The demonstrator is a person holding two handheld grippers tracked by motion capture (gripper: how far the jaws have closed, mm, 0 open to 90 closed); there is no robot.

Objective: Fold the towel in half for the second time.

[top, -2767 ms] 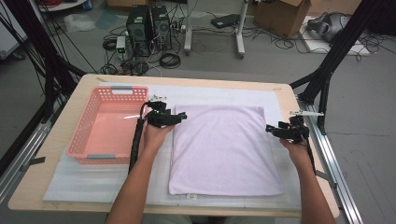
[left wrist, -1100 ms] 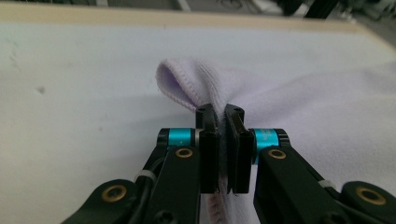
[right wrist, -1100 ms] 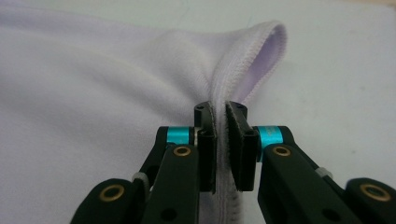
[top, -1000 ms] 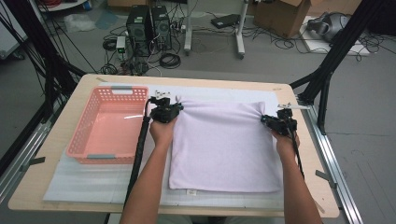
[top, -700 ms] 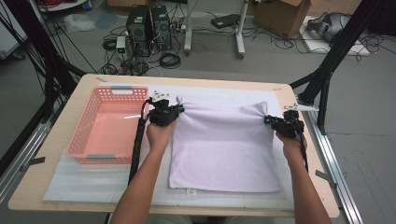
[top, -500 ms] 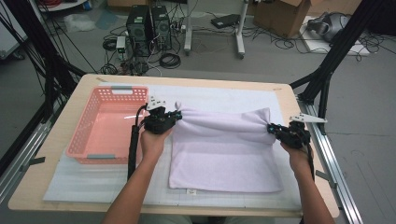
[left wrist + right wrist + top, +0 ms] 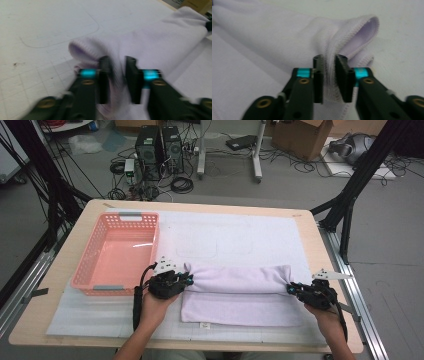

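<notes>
At the table's left sits an empty pink plastic lattice basket point(image 7: 116, 252), on the white gridded mat point(image 7: 240, 237) that covers the pale wooden tabletop point(image 7: 320, 245). Just right of the basket's near corner, the left gripper point(image 7: 186, 280) is clenched on the left end of the pale lilac terry towel point(image 7: 240, 292); in the left gripper view the cloth bunches between its two black jaws point(image 7: 117, 80), though the picture is blurred. The towel lies near the table's front edge with its long axis running left to right, a raised fold along its far side and a flat layer beneath, nearer the person. At its right end the right gripper point(image 7: 291, 289) grips the hemmed corner point(image 7: 329, 80), stitching pinched between the jaws. Each gripper holds one end of the fold, so the free near edge lies toward the person from both; a further fold would likely travel that way.
</notes>
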